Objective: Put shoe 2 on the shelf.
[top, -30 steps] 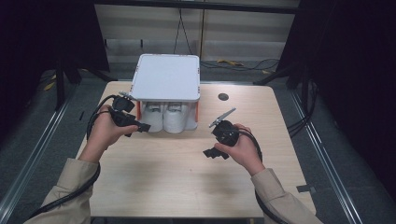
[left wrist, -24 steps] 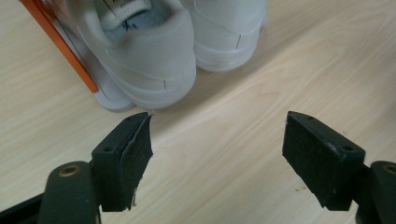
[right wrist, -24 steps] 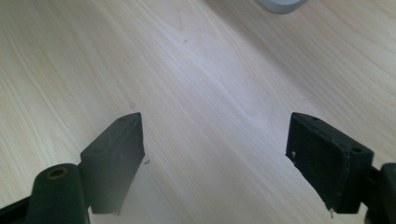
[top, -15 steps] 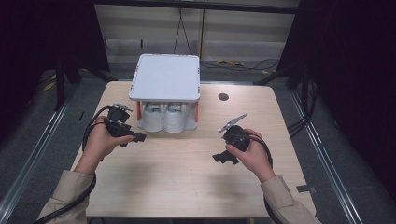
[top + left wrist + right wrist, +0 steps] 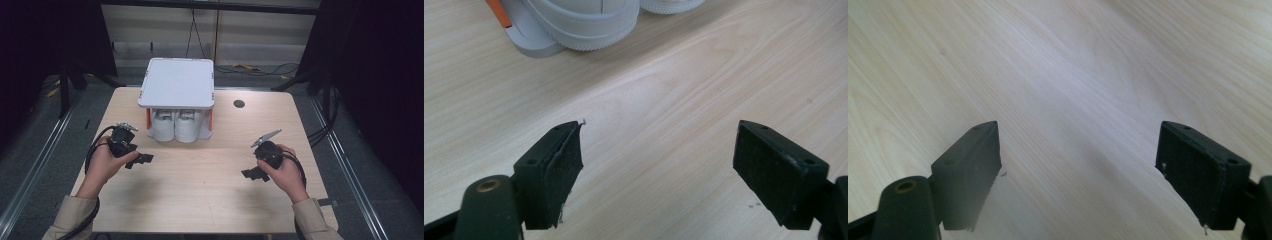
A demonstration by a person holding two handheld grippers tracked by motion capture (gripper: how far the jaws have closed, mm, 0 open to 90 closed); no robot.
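The wooden table [image 5: 200, 200] carries a small white rack [image 5: 177, 82] with orange posts at its far middle, well ahead of both tongs. Under its top sit the white shoes [image 5: 177, 125], side by side, toes toward the person. They look already placed, or not yet taken out; I can't tell which. The left gripper [image 5: 139, 160] hovers just short of them, to their left, jaws spread, holding nothing. The right gripper [image 5: 254, 173] hangs farther off to their right, also spread and empty.
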